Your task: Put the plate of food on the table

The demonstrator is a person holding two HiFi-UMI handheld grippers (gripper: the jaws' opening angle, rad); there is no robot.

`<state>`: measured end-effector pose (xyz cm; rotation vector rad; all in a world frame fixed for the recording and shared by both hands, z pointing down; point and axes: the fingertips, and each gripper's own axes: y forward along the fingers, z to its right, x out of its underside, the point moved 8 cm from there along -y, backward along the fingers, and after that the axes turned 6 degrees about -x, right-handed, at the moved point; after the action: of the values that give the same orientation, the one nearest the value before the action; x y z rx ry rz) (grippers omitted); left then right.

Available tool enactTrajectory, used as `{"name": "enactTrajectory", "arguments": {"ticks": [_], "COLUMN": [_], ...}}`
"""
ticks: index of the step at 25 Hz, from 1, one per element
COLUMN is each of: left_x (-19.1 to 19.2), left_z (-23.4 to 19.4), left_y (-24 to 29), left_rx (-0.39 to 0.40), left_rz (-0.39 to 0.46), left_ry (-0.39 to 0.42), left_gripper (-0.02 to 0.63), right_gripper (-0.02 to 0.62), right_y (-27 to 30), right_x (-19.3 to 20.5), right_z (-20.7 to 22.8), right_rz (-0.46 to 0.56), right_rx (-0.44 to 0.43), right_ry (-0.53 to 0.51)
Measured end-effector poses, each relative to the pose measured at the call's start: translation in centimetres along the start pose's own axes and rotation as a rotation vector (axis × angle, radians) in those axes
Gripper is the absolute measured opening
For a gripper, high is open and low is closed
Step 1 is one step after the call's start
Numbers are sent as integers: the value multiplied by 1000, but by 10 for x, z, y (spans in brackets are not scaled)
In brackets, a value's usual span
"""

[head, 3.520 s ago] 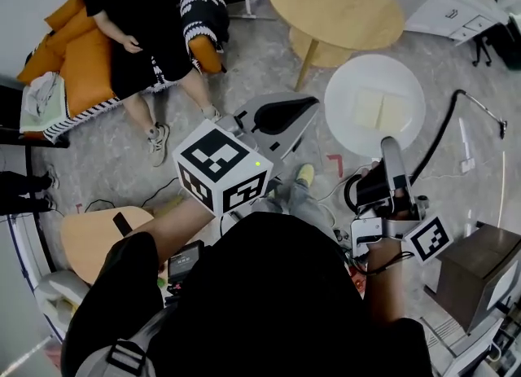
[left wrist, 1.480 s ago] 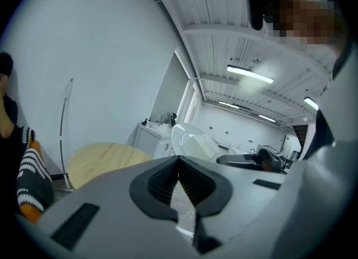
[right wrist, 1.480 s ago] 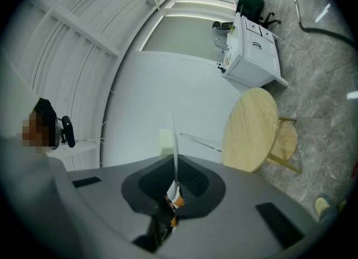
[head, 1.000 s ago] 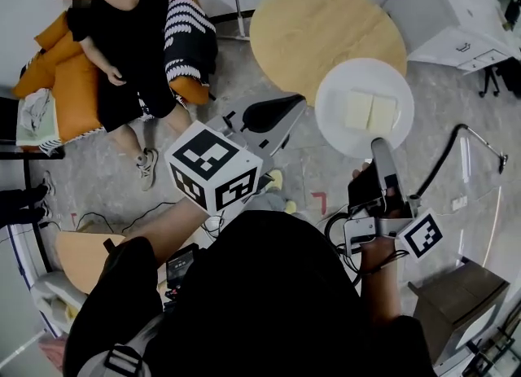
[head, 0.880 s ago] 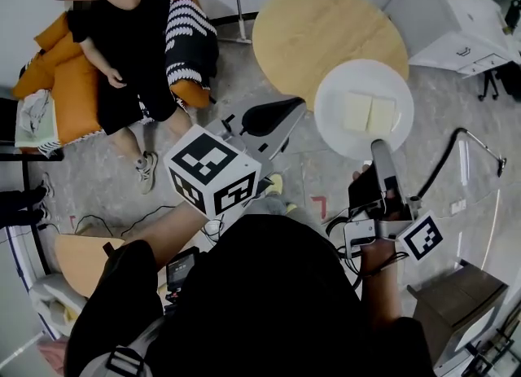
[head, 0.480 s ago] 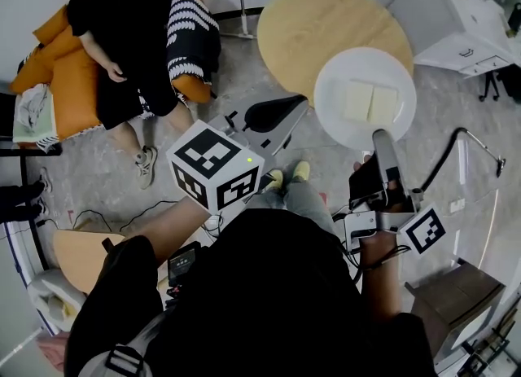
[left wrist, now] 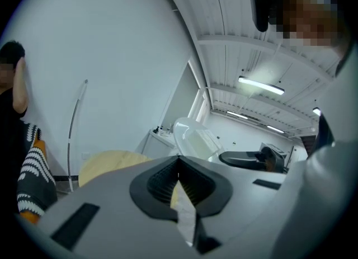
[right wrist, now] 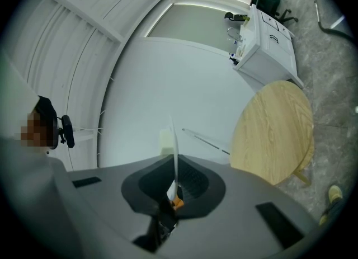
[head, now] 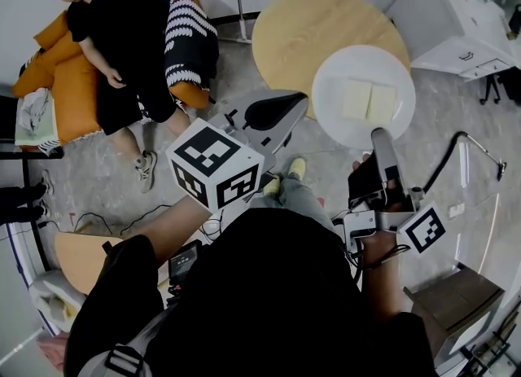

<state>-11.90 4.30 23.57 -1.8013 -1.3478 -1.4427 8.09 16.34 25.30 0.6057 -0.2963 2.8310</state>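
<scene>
A white plate (head: 364,70) carries two pale flat slices of food (head: 369,100). My right gripper (head: 379,134) is shut on its near rim and holds it level in the air. The plate overlaps the near right edge of the round wooden table (head: 309,17) from above. In the right gripper view the plate (right wrist: 173,140) shows edge-on as a thin white line between the jaws, my right gripper (right wrist: 175,193) pinching it, the table (right wrist: 274,135) to the right. My left gripper (head: 279,112) hangs left of the plate, its black jaws together and holding nothing; the left gripper (left wrist: 179,182) view shows them shut, with the plate (left wrist: 193,137) beyond them.
A person in black (head: 122,41) sits on an orange sofa (head: 61,82) at the left. A white cabinet (head: 456,17) stands right of the table. A black cable (head: 452,151) curls on the floor. A low wooden stool (head: 81,257) and a dark box (head: 456,294) sit near my feet.
The plate has shifted slightly forward with my right gripper and now overlaps more of the table's near edge. The left gripper has kept its place beside it.
</scene>
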Motion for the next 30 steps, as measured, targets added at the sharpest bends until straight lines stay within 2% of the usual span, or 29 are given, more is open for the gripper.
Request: {"name": "enactTrajectory", "arguments": {"ticks": [6,11,20,30], "left_x": [-4,-22,-36,-39], "left_z": [-1,-4,-5,-19], "left_y": [10,62,117,138], "left_rx": [-2,-28,-65,-87], "left_rz": [-12,-36,-61,-85], "left_ry": [10,20,56,58], "left_gripper": [6,6,6,6], "right_gripper": [18,18,18,18], "right_y": [1,16,27,46], "right_x": [-10,-58,-104,-118], "right_z": [7,34,69,85], "right_rz": [3,-2,-10,-56], "right_rx": [-8,-5,-18,-23], "right_ry": [9,37,71,88]}}
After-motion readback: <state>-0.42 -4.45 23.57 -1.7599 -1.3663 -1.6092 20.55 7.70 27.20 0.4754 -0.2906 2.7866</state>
